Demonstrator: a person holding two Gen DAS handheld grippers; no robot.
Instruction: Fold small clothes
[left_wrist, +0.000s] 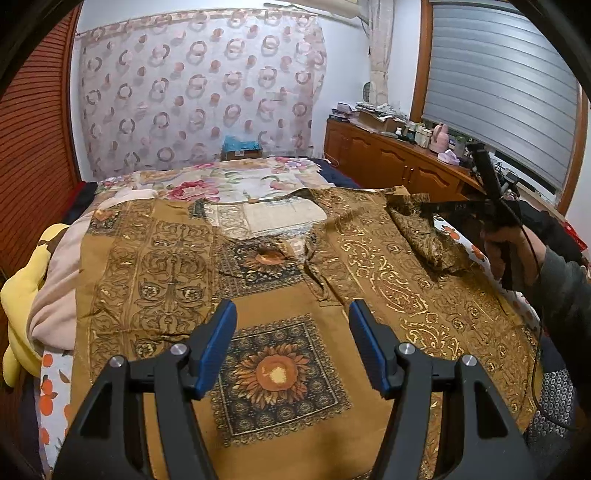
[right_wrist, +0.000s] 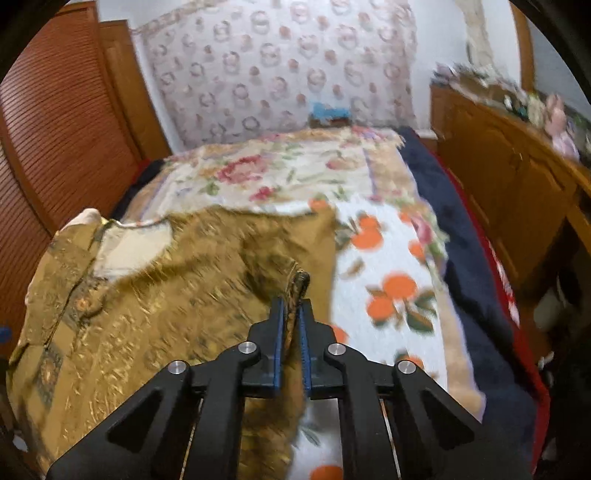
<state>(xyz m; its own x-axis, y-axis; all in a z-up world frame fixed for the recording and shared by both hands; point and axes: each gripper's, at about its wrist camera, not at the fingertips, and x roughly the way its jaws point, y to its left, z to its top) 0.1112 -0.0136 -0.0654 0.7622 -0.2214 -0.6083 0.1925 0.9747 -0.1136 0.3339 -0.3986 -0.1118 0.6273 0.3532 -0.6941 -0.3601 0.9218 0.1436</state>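
A brown-and-gold patterned shirt (left_wrist: 280, 295) lies spread on the bed, collar toward the far end, a sunflower square at its front. My left gripper (left_wrist: 291, 314) hovers open above the shirt's front with nothing between its blue pads. In the left wrist view my right gripper (left_wrist: 430, 208) reaches in from the right, held by a hand (left_wrist: 513, 254), and lifts the shirt's right sleeve (left_wrist: 424, 229). The right wrist view is blurred; there my right gripper (right_wrist: 291, 306) is shut on a fold of the sleeve (right_wrist: 297, 284), which sticks out past the pads.
The bed carries a floral quilt (left_wrist: 236, 181) and an orange-print blanket (right_wrist: 391, 266). A yellow cushion (left_wrist: 22, 295) lies at the left edge. A wooden cabinet (left_wrist: 388, 158) with clutter runs along the right wall; slatted wooden doors (left_wrist: 33, 155) stand at the left.
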